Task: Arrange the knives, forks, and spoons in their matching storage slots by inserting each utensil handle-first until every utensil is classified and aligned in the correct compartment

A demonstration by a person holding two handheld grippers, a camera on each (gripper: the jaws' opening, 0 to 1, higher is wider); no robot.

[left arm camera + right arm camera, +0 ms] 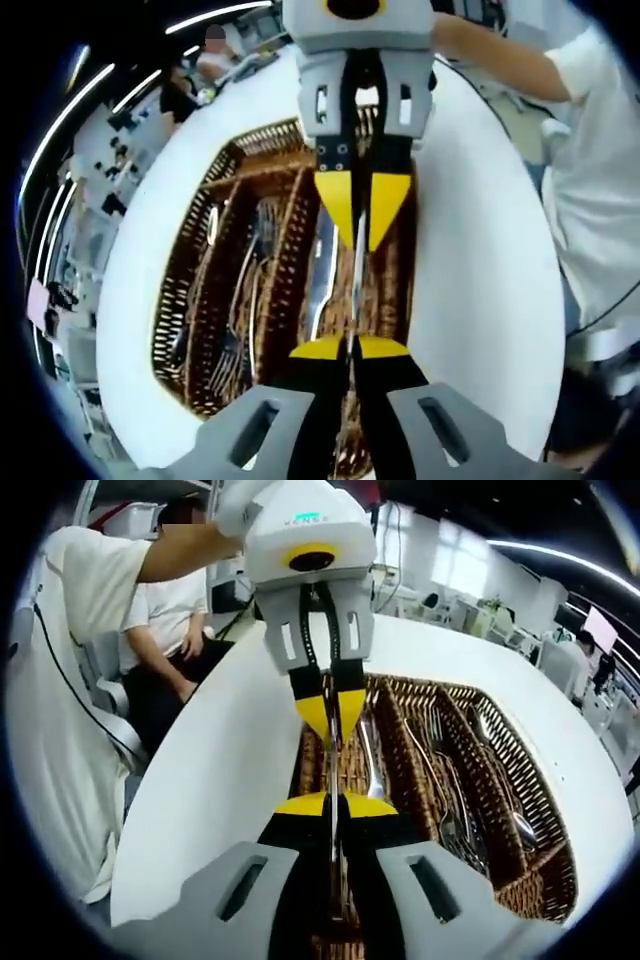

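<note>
A brown wicker cutlery tray (400, 705) with long compartments lies on a white round table (210, 780). Forks (440, 780) fill its middle slot and spoons (505, 800) the far-right one. Another utensil (372, 760) lies in the leftmost slot. My two grippers face each other tip to tip above that leftmost slot. A thin metal utensil (333, 765), seen edge-on, spans between them; I cannot tell which kind it is. The right gripper (335, 805) is shut on one end and the left gripper (333, 720) on the other. In the left gripper view the left gripper (350, 347) and the right gripper (360, 240) hold the same utensil (357, 285) over the tray (240, 300).
A person in a white shirt (60, 710) stands close to the table edge, and another person sits behind (175, 615). Bare white tabletop (480, 300) surrounds the tray. Desks and equipment fill the room beyond.
</note>
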